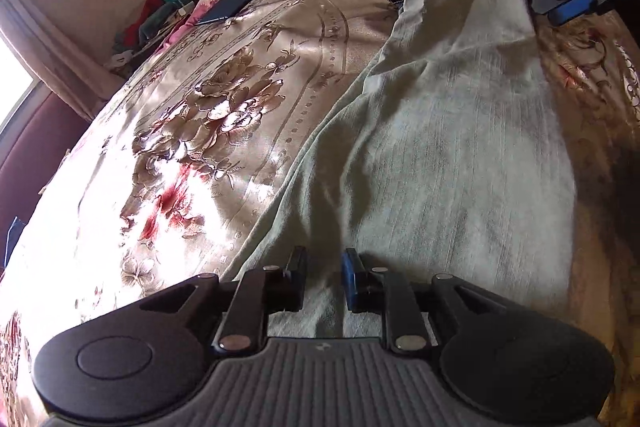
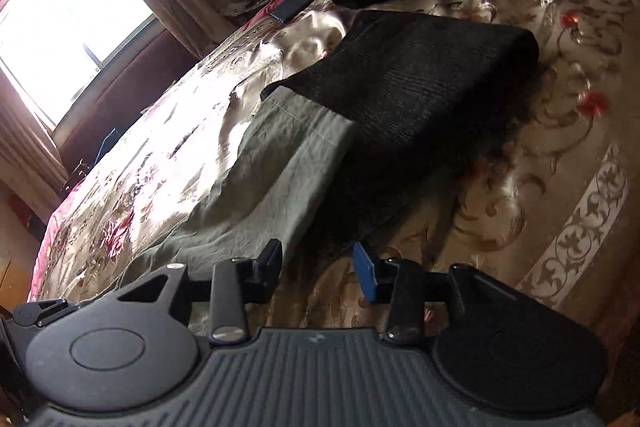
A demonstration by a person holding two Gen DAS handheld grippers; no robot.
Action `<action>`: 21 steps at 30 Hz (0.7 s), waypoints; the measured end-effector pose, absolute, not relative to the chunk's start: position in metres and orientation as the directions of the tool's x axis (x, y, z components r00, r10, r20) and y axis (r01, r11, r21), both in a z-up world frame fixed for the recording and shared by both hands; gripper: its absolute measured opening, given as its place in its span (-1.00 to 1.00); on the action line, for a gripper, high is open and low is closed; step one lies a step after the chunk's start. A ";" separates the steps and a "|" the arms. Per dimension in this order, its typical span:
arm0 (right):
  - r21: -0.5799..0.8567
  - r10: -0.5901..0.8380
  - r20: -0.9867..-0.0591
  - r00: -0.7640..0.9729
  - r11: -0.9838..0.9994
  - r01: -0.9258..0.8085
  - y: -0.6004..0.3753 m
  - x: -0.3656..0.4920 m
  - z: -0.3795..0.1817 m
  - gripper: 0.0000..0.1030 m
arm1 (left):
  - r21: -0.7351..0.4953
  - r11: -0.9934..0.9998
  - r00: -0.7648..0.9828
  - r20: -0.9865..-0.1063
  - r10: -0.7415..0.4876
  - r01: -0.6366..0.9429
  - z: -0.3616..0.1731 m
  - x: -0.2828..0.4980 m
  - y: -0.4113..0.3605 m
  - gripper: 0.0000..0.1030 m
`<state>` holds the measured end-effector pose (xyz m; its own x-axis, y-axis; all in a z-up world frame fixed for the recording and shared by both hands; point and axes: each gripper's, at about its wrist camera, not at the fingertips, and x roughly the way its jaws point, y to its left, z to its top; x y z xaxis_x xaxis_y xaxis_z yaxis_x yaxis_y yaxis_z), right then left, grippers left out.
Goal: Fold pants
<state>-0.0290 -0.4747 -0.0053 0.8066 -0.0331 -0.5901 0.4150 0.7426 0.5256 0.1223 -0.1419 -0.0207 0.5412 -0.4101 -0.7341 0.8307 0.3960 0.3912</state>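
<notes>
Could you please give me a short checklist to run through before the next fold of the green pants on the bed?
1. Left tongs free of cloth: ok, the jaws stand apart over the green pants with nothing pinched.
2. Right tongs free of cloth: ok, jaws apart, bedspread showing between them.
3. Pants lie flat: not ok, long creases run along the fabric.
4. Hem clear of other things: not ok, it lies over the dark folded garment.
5. Space beside the pants: ok; the phone lies far off.
6. Waistband position: cannot tell, out of view.
</notes>
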 end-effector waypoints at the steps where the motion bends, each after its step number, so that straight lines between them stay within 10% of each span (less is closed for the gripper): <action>1: 0.573 -0.022 -0.558 0.830 0.713 0.404 -0.477 -0.026 -0.017 -0.17 | 0.400 0.390 0.544 -0.736 -0.402 0.830 -0.021 0.119 -0.140 -0.29; 11: 0.760 0.041 -0.343 0.939 0.599 0.252 -0.486 0.017 -0.055 -0.09 | 0.383 0.403 0.536 -0.743 -0.400 0.831 -0.020 0.104 -0.138 -0.29; 16: 0.839 0.134 -0.192 0.972 0.536 0.092 -0.482 0.023 -0.040 -0.44 | 0.340 0.447 0.531 -0.734 -0.424 0.827 -0.016 0.106 -0.138 -0.19; 18: 0.806 0.117 -0.232 0.966 0.579 0.124 -0.476 0.038 -0.045 -0.29 | 0.337 0.458 0.534 -0.735 -0.418 0.823 -0.019 0.107 -0.141 -0.18; 21: 0.805 0.109 -0.317 0.942 0.555 0.207 -0.482 0.066 -0.061 -0.60 | 0.349 0.454 0.542 -0.730 -0.416 0.820 -0.018 0.103 -0.142 -0.18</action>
